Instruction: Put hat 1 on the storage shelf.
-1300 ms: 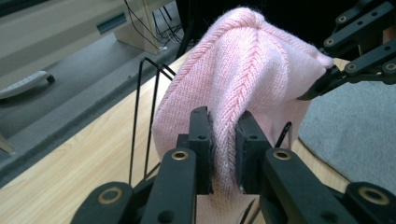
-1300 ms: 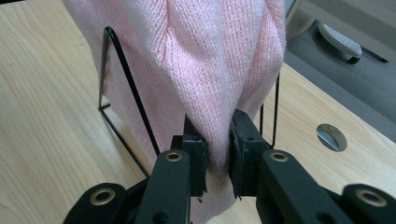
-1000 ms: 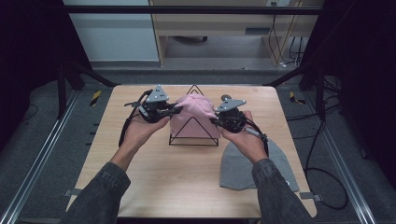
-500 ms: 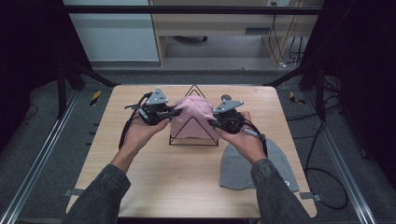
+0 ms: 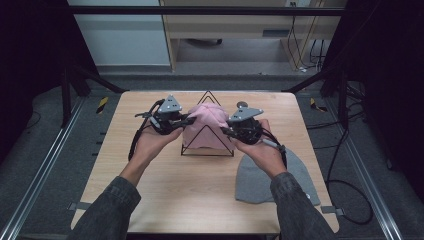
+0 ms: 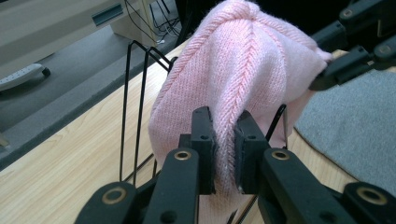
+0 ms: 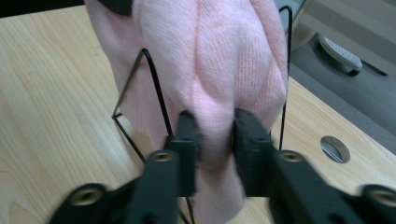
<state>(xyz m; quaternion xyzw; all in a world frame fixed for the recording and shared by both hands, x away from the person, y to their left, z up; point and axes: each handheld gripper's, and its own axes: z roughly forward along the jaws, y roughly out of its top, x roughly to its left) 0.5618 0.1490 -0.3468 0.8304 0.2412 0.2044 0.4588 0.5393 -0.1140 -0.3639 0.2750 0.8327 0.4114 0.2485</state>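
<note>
A pink knitted hat (image 5: 206, 125) sits draped over a black wire triangular stand (image 5: 207, 150) in the middle of the wooden table. My left gripper (image 5: 186, 120) is at the hat's left side and my right gripper (image 5: 226, 131) at its right side. In the left gripper view the left gripper (image 6: 224, 137) is shut on a ribbed fold of the pink hat (image 6: 252, 60), with the stand's wires (image 6: 133, 102) to the left. In the right gripper view the right gripper (image 7: 213, 133) is shut on the hat's lower edge (image 7: 210, 60).
A grey knitted hat (image 5: 285, 175) lies flat on the table at the front right, under the right forearm. A round hole (image 7: 335, 148) is in the tabletop beyond the stand. Bare wood (image 5: 165, 190) lies at the front left. Cables trail on the floor to the right.
Both grippers have kept their hold on the pink hat. The hat and both hands have come slightly lower and nearer over the stand.
</note>
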